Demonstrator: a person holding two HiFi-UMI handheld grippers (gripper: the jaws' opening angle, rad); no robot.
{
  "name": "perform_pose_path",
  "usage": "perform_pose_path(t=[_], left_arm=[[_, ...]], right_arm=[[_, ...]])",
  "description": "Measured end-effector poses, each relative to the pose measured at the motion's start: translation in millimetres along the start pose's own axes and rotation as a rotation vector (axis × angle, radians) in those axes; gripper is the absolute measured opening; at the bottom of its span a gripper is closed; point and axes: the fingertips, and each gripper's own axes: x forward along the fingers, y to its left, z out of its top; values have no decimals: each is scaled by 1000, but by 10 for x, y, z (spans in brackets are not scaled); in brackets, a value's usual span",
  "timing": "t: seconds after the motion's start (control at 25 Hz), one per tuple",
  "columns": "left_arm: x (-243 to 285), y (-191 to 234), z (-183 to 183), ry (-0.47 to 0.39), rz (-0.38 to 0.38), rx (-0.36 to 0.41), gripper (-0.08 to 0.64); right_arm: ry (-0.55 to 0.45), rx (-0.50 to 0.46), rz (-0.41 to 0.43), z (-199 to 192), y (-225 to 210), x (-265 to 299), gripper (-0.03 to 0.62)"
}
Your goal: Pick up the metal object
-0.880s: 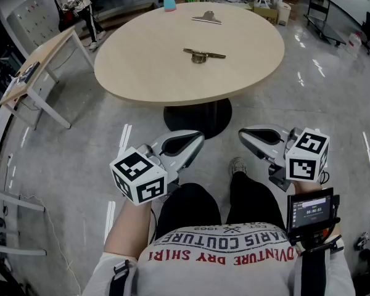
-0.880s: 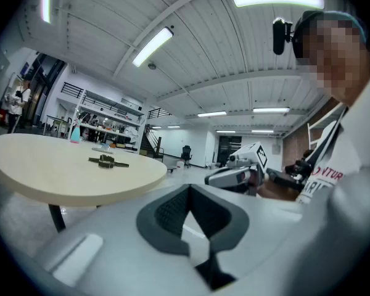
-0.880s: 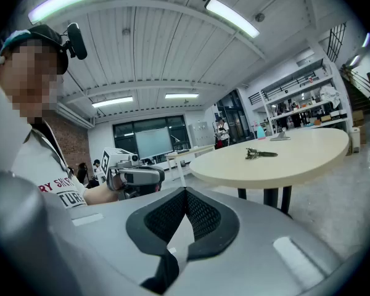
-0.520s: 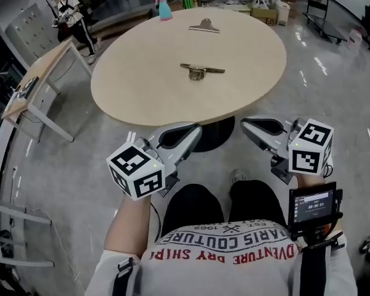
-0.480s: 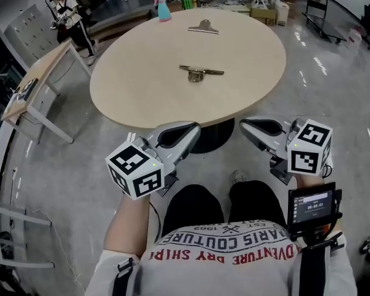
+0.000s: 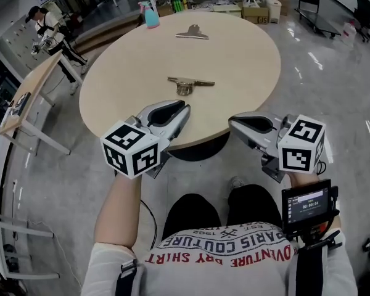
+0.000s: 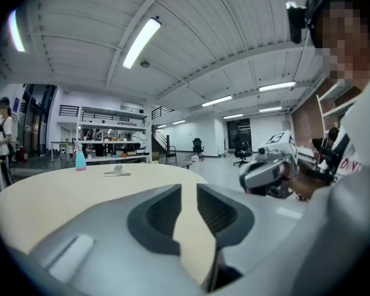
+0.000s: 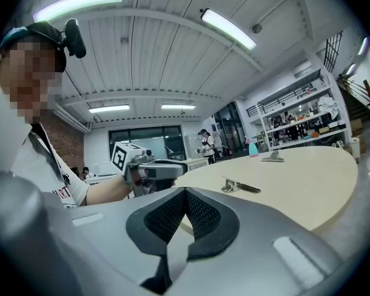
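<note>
— Well, where does the metal object [image 6: 189,83] lie?

— It lies flat on the round wooden table [image 6: 246,54], about in the middle of the top. Nothing touches it. It is a long thin piece with a small rounded part below one end.

— And the two grippers?

— Both are held in the air on the person's side of the table, well apart from the object. In the head view, the front of the left gripper [image 6: 184,108] shows over the near rim of the table, and the right gripper [image 6: 233,121] points at the same rim from the other side.

— How do the jaws stand?

— The left gripper's jaws are nearly together: only a narrow slit is between the pads, and the table top shows through it. They hold nothing. The right gripper's jaws meet at their tips, also with nothing between them.

— What else stands on the table?

— At the far side lies a large metal clip [image 6: 192,33], and a blue spray bottle [image 6: 150,16] stands upright at the far rim, to the left of the clip.
</note>
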Motion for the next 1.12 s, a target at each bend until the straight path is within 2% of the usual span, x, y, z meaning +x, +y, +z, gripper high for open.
perform_pose_path(t=[0.16, 0.2, 0.24, 0.36, 0.48, 0.64, 0.8, 1.0, 1.12], left_arm=[[454, 628, -60, 89, 67, -65, 176], [611, 820, -135, 135, 95, -76, 286], [749, 987, -230, 185, 122, -84, 330], [1022, 1251, -568, 328, 158, -131, 394], [1166, 1353, -787, 436, 162, -163, 403], [1287, 1430, -857, 520, 181, -158, 399], [1340, 1482, -914, 595, 212, -163, 291], [1356, 1461, -905, 599, 190, -154, 279], [1323, 1357, -818, 543, 178, -157, 276]], right_arm=[[2, 27, 9, -34, -154, -8, -3], [3, 38, 11, -40, -201, -8, -3], [4, 44, 11, -42, -233, -5, -3], [9, 37, 4, -41, -254, -11, -3], [8, 39, -2, -50, -265, -18, -3], [16, 47, -4, -88, -281, -11, -3], [19, 49, -2, -98, -279, -4, -3], [29, 59, -7, -146, -304, -10, -3], [24, 81, -13, -164, -334, -5, -3]])
